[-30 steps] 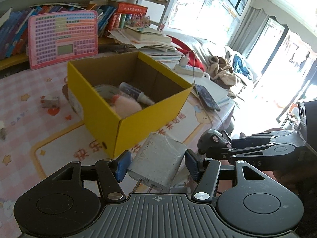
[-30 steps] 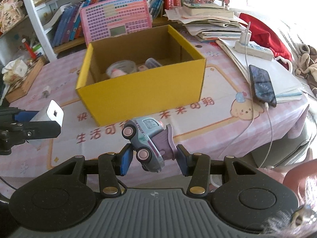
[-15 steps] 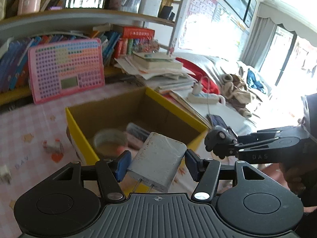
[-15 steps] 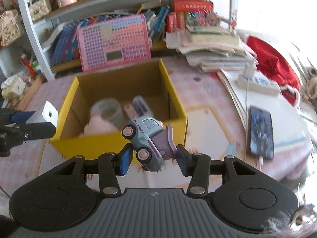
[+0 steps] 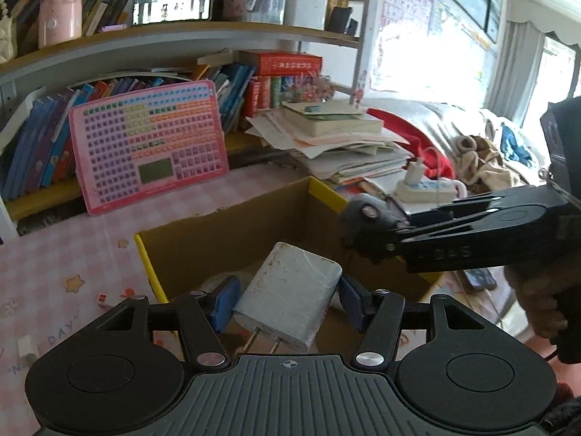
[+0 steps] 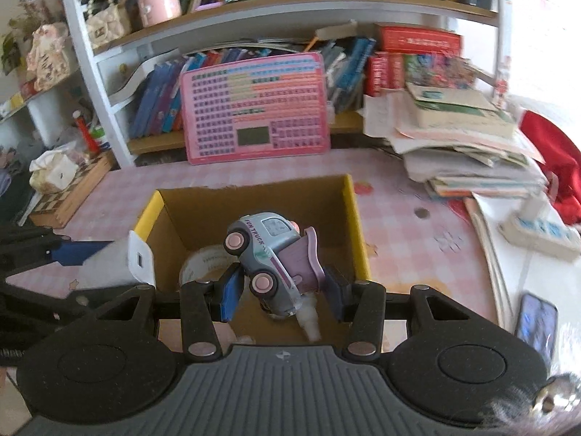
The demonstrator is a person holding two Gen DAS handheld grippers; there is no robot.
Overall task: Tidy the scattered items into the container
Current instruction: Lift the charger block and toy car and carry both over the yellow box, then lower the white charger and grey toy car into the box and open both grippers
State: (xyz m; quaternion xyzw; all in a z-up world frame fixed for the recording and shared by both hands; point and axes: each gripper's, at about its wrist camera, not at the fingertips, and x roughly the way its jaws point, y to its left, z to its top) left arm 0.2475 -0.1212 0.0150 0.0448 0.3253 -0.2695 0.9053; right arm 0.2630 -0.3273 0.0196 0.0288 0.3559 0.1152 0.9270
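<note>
Starting at the left of the table (image 5: 54,254), two small pieces are seen lying loose on the pink cloth: a white block (image 5: 26,346) near the edge and a tiny cube (image 5: 101,296) just beside the box (image 5: 232,229). These are not yet tidied, it is judged.

Next comes the left gripper (image 5: 287,301). A white charger (image 5: 290,290) is held between its blue pads, which press on both sides, so the fingers are closed only as far as the charger's width. The prongs of the charger point back toward the camera. In the right wrist view the charger (image 6: 139,258) is seen at the left yellow wall of the box (image 6: 354,225), about over its rim.

Inside the box a tape roll (image 6: 203,261) is already lying, and a small white bottle tip (image 6: 308,321) is also seen there. So part of the work is done.

Further right, the right gripper (image 6: 281,290) is clamped on a toy truck (image 6: 268,254), which is tilted, with pink wheels toward the camera. It is held above the open box. Both things are still gripped, so what is left is judged to be the release of both into the box, and then the loose pieces on the cloth.

At the far right a power strip (image 6: 537,229) and a phone (image 6: 537,323) are lying; whether they belong to the task cannot be told.
</note>
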